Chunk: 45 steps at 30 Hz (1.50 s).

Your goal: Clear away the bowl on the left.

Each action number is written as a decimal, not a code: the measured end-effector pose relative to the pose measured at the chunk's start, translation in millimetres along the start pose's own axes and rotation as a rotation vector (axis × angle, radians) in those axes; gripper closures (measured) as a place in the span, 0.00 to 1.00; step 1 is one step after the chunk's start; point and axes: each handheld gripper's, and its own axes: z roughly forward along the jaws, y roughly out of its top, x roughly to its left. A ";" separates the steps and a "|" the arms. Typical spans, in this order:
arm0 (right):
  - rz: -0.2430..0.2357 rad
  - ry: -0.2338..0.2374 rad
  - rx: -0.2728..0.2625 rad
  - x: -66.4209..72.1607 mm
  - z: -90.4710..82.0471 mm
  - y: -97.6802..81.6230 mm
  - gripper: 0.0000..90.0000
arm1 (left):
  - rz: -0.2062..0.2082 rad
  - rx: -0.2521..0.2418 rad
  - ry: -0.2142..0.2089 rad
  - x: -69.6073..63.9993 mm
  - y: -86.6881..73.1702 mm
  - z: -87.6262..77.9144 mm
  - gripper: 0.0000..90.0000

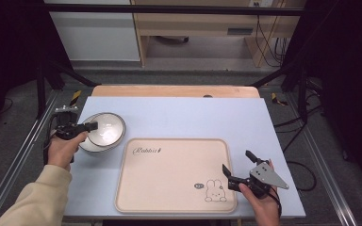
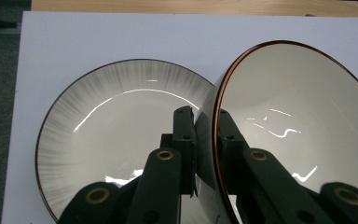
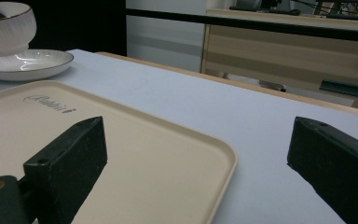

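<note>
High view: left gripper [image 1: 92, 125] at the far-left part of the surface [image 1: 184, 117], jaws clenched on the rim of a bowl [image 1: 106, 128]. Bowl sits tilted over a plate [image 1: 88, 145], just left of the tray's far-left corner. Left gripper view confirms: one jaw inside the bowl [image 2: 298, 135], the other outside against its wall, rim w/ brown edge pinched between them; plate [image 2: 116, 140] w/ grey streaked border lies flat underneath, to the left in that view. Right gripper [image 1: 238, 170] near the right edge of the beige tray [image 1: 169, 174], near-right part of the surface, jaws released and wide apart, nothing between them. Right gripper view: the jaws stand over the tray [image 3: 168, 168] corner; bowl [image 3: 4, 25] and plate [image 3: 28, 63] show far off at upper left, bowl raised above the plate. Tray carries a "Rabbit" script and a small rabbit drawing [image 1: 215, 190], otherwise bare.
</note>
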 end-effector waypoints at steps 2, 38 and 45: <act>-0.001 -0.001 -0.001 -0.2 0.0 0.1 0.05 | -0.005 -0.006 -0.019 -1.5 0.8 -0.8 0.91; -0.003 -0.012 -0.015 -3.9 -4.0 1.3 0.06 | 0.103 0.029 -0.130 -64.3 2.2 14.8 0.91; -0.006 -0.014 -0.020 -4.2 -4.4 1.7 0.06 | 0.123 0.045 -0.140 -71.7 -0.3 18.2 0.91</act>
